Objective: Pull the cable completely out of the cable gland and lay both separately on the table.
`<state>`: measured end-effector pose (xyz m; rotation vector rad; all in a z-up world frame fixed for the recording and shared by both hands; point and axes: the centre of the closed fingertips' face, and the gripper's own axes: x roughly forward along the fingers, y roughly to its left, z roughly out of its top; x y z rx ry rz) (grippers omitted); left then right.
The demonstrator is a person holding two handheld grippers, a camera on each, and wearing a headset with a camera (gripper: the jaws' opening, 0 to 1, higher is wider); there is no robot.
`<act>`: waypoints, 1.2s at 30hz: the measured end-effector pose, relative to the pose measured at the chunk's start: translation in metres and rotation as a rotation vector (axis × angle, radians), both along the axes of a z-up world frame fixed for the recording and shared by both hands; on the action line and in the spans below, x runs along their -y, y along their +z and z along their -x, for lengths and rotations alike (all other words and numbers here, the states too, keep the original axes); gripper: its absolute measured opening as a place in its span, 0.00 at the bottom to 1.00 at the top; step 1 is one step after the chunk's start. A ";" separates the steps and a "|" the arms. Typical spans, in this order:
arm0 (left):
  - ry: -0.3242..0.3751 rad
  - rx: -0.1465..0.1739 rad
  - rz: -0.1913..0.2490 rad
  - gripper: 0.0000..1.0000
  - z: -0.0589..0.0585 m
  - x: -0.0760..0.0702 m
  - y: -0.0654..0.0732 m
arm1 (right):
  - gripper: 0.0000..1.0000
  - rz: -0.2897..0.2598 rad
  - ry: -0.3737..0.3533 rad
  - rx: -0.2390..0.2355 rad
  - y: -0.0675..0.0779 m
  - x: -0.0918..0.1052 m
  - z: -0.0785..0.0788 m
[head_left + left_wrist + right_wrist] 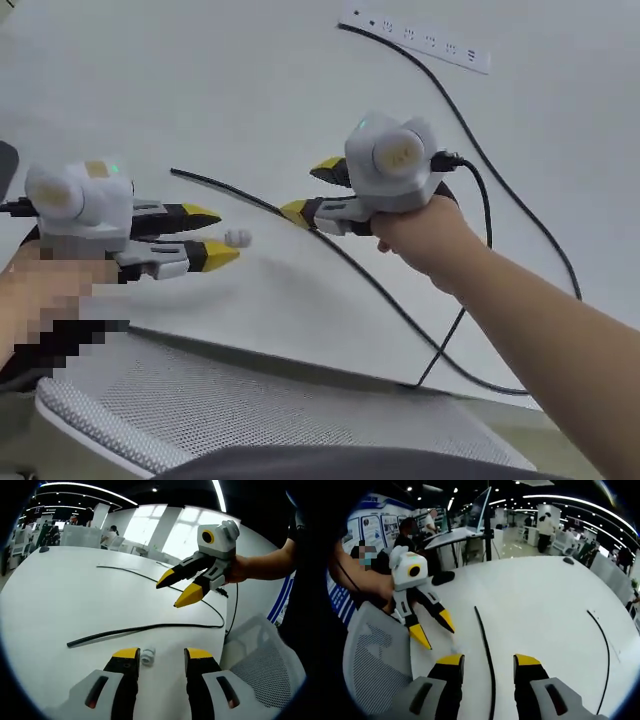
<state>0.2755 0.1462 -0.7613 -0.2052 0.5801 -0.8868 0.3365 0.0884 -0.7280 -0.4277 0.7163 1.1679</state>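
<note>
Gland and cable lie apart; a stray nudge is my worry.

My left tool (220,233) hangs wide and empty, the cable gland (238,238) just off its tips on the surface (200,80); one careless sweep could roll it away. Beyond, the cable (230,190) lies loose below my right tool (303,190), also wide and empty, which could snag it.
</note>
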 end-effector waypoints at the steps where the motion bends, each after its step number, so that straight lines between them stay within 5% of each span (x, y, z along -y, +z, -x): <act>1: 0.002 0.000 0.001 0.37 0.000 0.000 0.001 | 0.39 -0.012 -0.008 -0.001 0.003 0.003 0.001; 22: -0.007 0.045 -0.058 0.56 0.014 0.000 0.047 | 0.53 -0.164 -0.164 0.000 0.043 0.083 0.030; 36: -0.030 0.058 -0.098 0.67 0.028 -0.001 0.050 | 0.69 -0.218 -0.209 -0.024 0.028 0.120 0.075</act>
